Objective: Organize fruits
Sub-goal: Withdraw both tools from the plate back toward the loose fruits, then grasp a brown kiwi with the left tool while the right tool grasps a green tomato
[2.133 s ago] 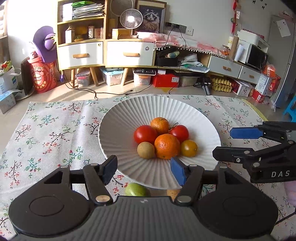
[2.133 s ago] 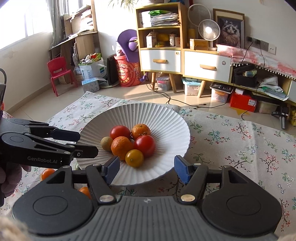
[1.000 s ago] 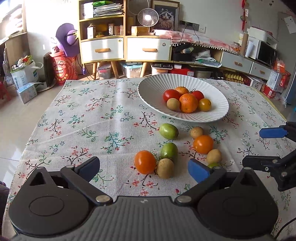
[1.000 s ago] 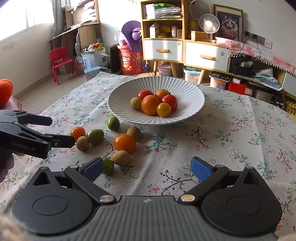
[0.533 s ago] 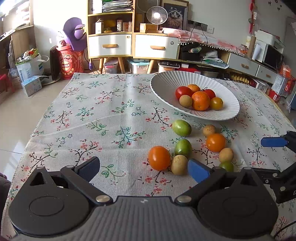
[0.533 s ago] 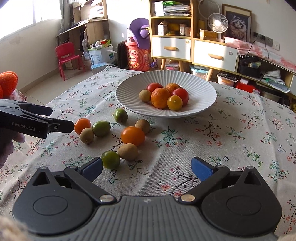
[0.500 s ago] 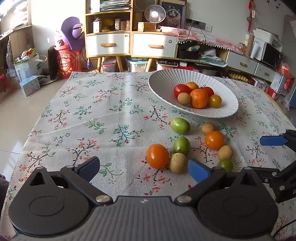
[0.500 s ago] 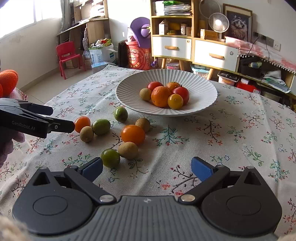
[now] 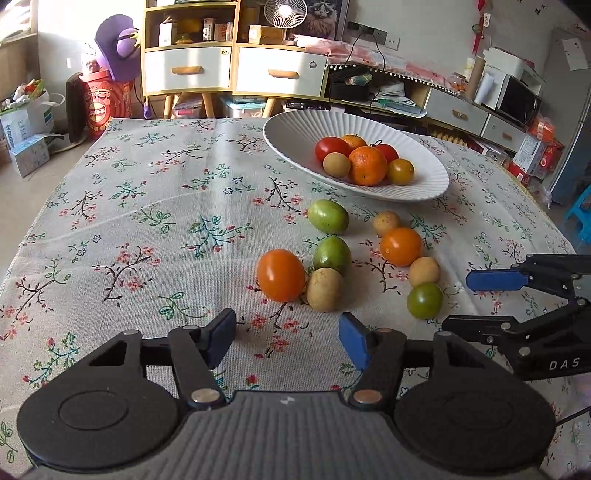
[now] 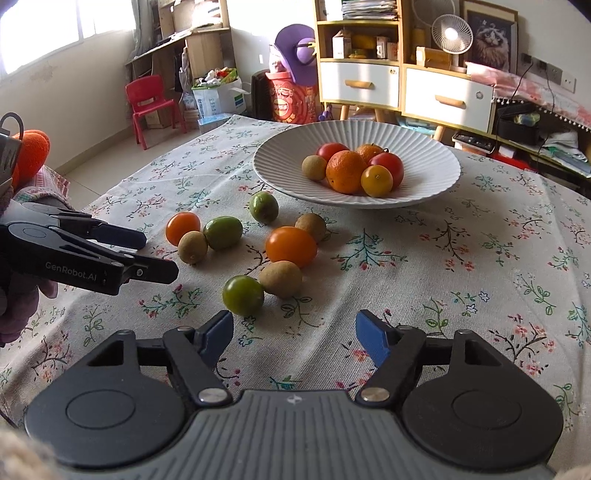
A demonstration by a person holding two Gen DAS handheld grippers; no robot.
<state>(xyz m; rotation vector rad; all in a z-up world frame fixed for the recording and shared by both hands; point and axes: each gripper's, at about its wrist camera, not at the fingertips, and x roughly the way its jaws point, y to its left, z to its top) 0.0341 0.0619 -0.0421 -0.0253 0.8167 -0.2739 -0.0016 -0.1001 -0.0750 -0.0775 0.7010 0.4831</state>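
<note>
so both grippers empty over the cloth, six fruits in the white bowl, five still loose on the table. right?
Not quite: seven fruits lie loose on the cloth, not five, as the right wrist view shows. The rest holds: left gripper and right gripper are empty, and the white bowl holds six.

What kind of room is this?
Probably a lived-in home living room: a cloth-covered table with a fruit plate, a drawer cabinet with a fan, a child's red chair.

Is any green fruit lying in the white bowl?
No, the bowl holds only red, orange, yellow and brown fruit; the green fruit lie on the cloth.
</note>
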